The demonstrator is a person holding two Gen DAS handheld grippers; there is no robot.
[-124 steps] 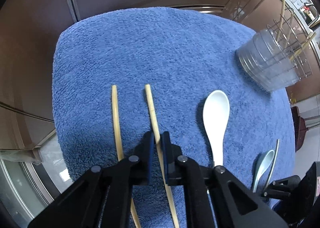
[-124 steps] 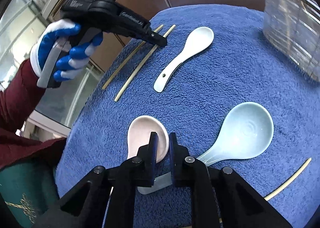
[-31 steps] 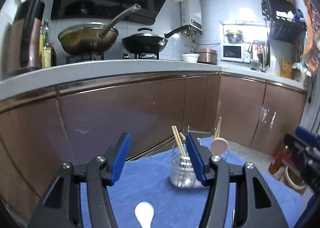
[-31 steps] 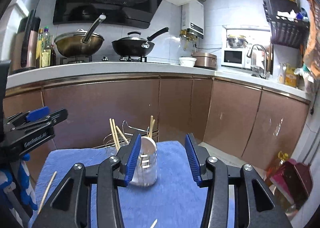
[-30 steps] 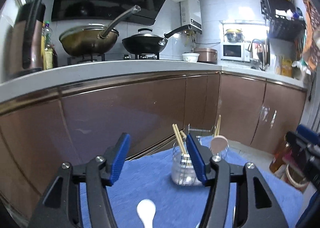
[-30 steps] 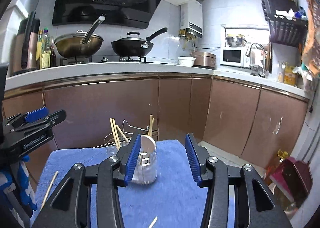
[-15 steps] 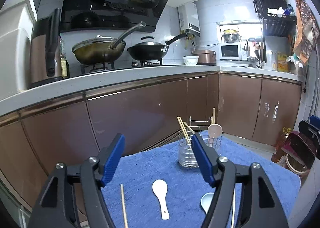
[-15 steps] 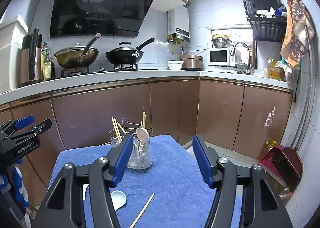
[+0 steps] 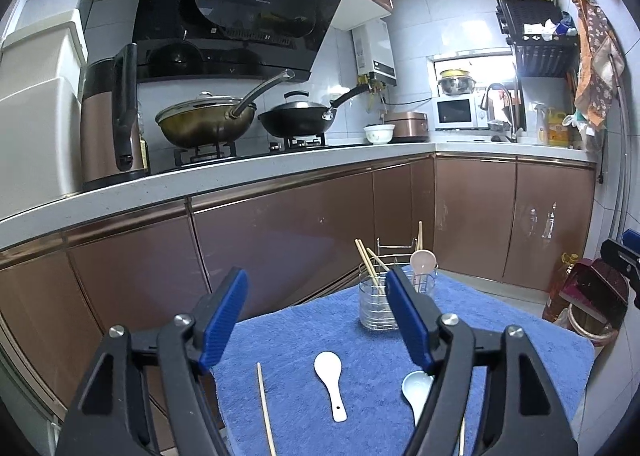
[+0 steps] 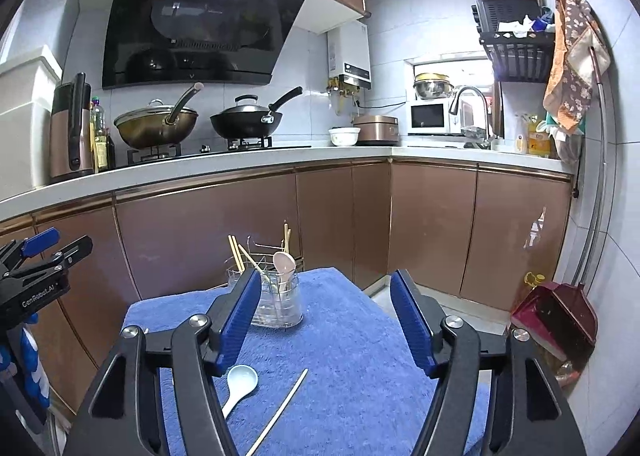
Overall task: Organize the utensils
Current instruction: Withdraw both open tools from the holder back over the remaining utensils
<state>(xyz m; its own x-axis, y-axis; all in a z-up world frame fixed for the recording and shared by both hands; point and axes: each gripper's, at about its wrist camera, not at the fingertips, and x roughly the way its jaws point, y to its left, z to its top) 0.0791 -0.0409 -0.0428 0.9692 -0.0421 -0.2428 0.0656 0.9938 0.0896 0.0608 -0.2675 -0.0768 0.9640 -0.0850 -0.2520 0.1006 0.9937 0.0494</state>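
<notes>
A clear utensil holder [image 9: 378, 306] stands at the far end of the blue towel [image 9: 500, 340], with several chopsticks and a pink spoon [image 9: 423, 262] standing in it. It also shows in the right wrist view [image 10: 280, 304]. On the towel lie a white spoon [image 9: 331, 376], a pale blue spoon [image 9: 414, 386] and a loose chopstick [image 9: 265, 404]. The right wrist view shows the pale blue spoon [image 10: 240, 382] and another chopstick [image 10: 280, 408]. My left gripper [image 9: 318, 324] and right gripper [image 10: 326, 322] are both open, empty and raised above the towel's near side.
Brown kitchen cabinets [image 9: 300, 224] stand behind the towel-covered table, with a stove, two woks and a kettle on the counter above. A red dustpan [image 10: 556, 320] leans on the floor at the right. The left gripper shows at the left edge of the right wrist view [image 10: 36, 268].
Both grippers let go of what they held, a chopstick and a pink spoon, now in the holder. Both have opened, drawn back and risen, so more of the towel shows.
</notes>
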